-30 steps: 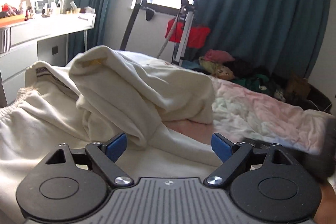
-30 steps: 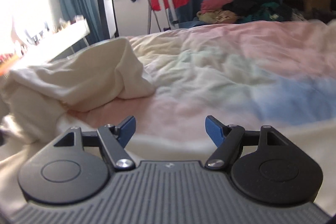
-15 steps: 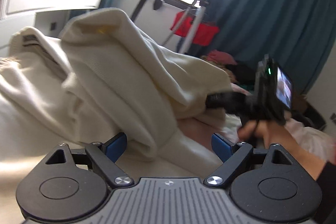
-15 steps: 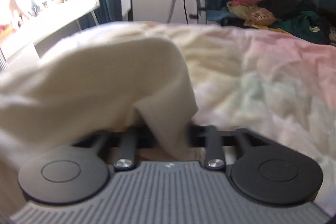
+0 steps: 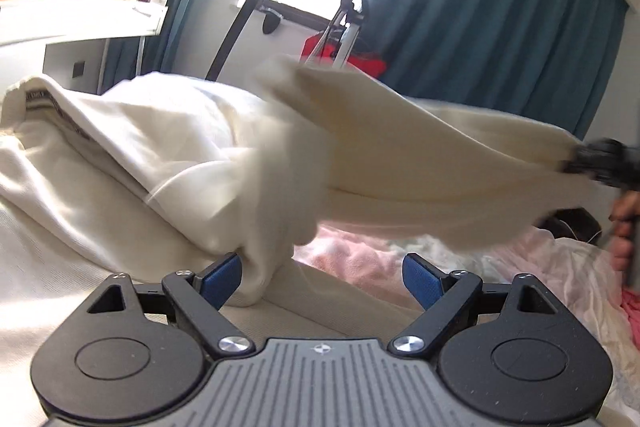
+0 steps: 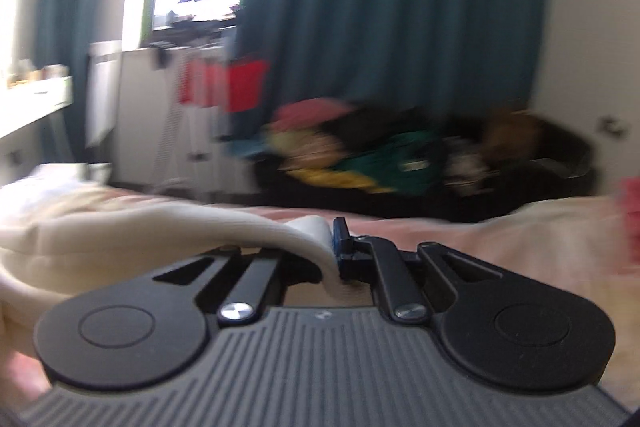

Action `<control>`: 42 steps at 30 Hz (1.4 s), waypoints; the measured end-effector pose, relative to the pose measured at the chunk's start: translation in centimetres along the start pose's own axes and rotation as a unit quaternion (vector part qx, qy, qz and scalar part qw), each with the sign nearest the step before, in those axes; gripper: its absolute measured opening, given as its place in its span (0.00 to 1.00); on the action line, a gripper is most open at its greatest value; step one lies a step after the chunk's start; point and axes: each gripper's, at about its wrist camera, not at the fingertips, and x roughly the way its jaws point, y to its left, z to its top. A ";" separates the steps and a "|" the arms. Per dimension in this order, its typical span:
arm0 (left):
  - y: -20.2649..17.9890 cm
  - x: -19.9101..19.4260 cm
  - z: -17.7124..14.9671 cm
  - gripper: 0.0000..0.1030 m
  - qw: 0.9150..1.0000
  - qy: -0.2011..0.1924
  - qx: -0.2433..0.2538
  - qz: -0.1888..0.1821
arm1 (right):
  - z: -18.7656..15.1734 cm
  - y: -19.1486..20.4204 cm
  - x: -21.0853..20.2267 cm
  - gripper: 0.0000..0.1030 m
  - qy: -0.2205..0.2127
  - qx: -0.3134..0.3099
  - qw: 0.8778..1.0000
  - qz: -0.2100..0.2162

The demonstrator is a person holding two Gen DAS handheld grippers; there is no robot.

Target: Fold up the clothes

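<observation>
A cream garment (image 5: 168, 155) lies bunched on the bed; part of it (image 5: 420, 147) is stretched out to the right, off the bed surface. My right gripper (image 6: 330, 241) is shut on the end of that cream cloth (image 6: 160, 227); it also shows at the far right of the left wrist view (image 5: 600, 163). My left gripper (image 5: 322, 275) is open, low over the bed. A fold of the garment touches its left blue pad (image 5: 222, 277).
A pink and white duvet (image 5: 460, 263) covers the bed. A white desk (image 5: 76, 23) stands at the left. A pile of coloured clothes (image 6: 380, 155) lies beyond the bed before teal curtains (image 6: 380, 7). A drying rack with red cloth (image 5: 352, 51) stands by the window.
My right gripper, shut on the cloth end, has pulled it up and to the right, stretching it out. The left gripper stayed open near the garment's fold.
</observation>
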 end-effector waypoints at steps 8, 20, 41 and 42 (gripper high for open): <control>-1.6 -1.1 -0.7 0.87 0.999 0.013 0.030 0.018 | -4.0 -12.5 -0.9 0.07 0.072 -0.014 0.991 -0.113; -2.0 1.0 -1.0 0.87 0.998 0.039 0.032 0.023 | -14.2 -14.3 -2.4 0.08 0.081 0.027 0.992 -0.091; 4.0 8.2 -1.9 0.88 0.900 0.176 -0.345 -0.198 | -20.5 -16.4 -10.3 0.80 0.133 0.582 0.792 0.131; 4.3 8.9 -1.8 0.88 0.892 0.173 -0.365 -0.204 | -20.5 -16.0 -10.0 0.80 0.132 0.579 0.792 0.144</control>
